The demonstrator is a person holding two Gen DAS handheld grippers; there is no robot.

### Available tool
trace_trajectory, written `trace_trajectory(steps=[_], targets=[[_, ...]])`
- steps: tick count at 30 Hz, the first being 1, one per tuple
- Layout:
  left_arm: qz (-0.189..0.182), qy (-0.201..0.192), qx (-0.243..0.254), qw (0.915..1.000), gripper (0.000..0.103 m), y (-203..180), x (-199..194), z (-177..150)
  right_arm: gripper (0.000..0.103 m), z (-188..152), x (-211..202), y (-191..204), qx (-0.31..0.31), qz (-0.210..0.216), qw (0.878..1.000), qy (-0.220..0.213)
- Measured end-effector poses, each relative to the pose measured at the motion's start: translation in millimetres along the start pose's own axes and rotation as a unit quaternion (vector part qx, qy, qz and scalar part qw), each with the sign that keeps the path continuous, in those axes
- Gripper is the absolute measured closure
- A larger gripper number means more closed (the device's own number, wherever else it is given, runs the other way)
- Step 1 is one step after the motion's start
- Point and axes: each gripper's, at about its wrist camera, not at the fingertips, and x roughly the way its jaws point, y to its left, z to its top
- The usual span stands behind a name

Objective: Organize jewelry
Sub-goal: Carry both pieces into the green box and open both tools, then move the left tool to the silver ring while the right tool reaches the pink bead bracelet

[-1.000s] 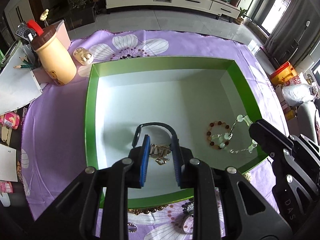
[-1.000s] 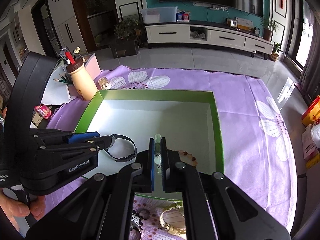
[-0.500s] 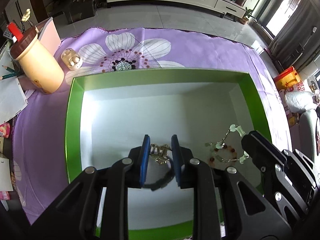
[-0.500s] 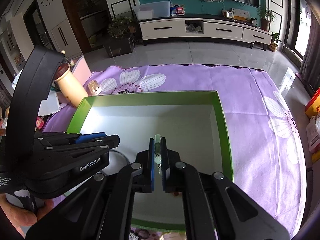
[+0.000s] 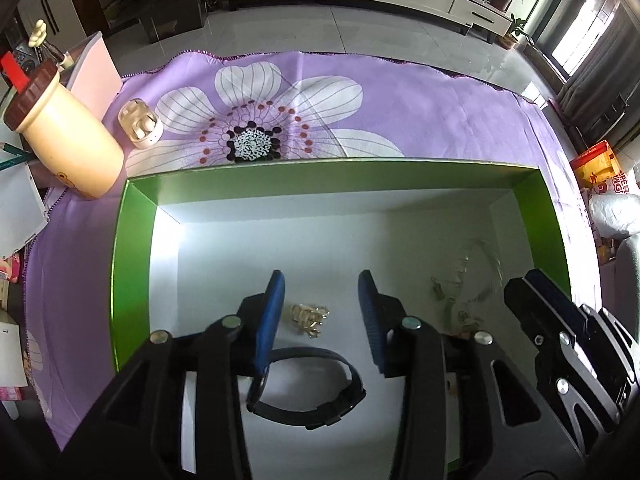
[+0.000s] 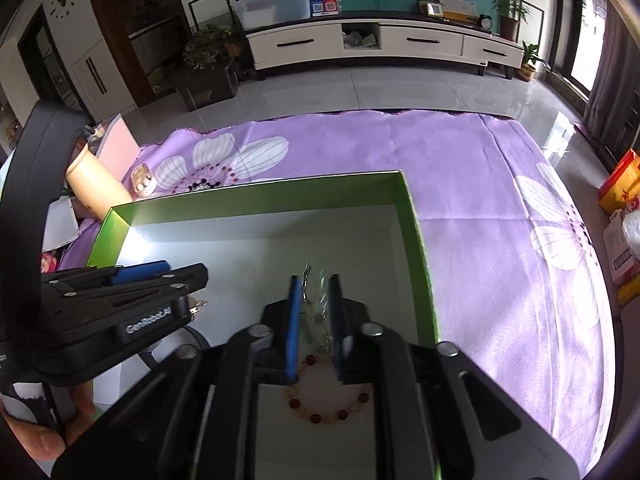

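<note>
A green box (image 5: 132, 280) with a white floor holds the jewelry. My left gripper (image 5: 321, 276) is low over the floor with its jaws opening. A small gold piece (image 5: 308, 318) lies loose between its fingers, and the pads do not touch it. A black watch band (image 5: 308, 388) lies just below them. My right gripper (image 6: 314, 280) is beside it on the right, its jaws opening too. A pale green bead chain (image 6: 316, 296), blurred, drops between its pads. A red-bead bracelet (image 6: 328, 404) lies on the floor under the right gripper.
The box sits on a purple flowered cloth (image 5: 400, 100). A cream bottle with a brown cap (image 5: 68, 152), a small earbud case (image 5: 140, 124) and papers stand past the box's left corner. A hand (image 6: 40, 440) holds the left gripper.
Both grippers moved deeper into the box and lower. Both jaws spread apart, letting go of the gold piece on the left and the green bead chain on the right.
</note>
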Motion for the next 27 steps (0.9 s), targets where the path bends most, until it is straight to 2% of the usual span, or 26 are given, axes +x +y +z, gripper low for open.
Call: trace_trajectory(steps=[4, 6, 12, 15, 20, 24, 27], targets=[[-0.005, -0.007, 0.0, 1.0, 0.053, 3, -9, -3, 0.08, -3, -8, -3, 0.0, -0.002, 1.0, -0.005], [-0.008, -0.013, -0.002, 0.9999, 0.044, 5, -16, -6, 0.079, -6, -14, -4, 0.004, 0.003, 1.0, -0.008], [-0.007, -0.035, 0.01, 0.9993, 0.035, 14, -47, -24, 0.078, -23, -42, -3, -0.004, 0.012, 1.0, -0.024], [-0.009, -0.044, 0.01, 0.9989, 0.031, 21, -63, -37, 0.073, -34, -60, -5, -0.006, 0.016, 0.999, -0.033], [-0.018, -0.067, 0.014, 0.9975, 0.02, 35, -94, -69, 0.061, -63, -93, -4, -0.014, 0.024, 0.998, -0.051], [-0.029, -0.076, 0.01, 0.9967, 0.02, 48, -114, -101, 0.06, -90, -109, -3, -0.018, 0.038, 0.998, -0.048], [-0.047, -0.068, -0.01, 0.9965, 0.02, 67, -120, -135, 0.06, -112, -119, 3, -0.029, 0.043, 0.998, -0.044]])
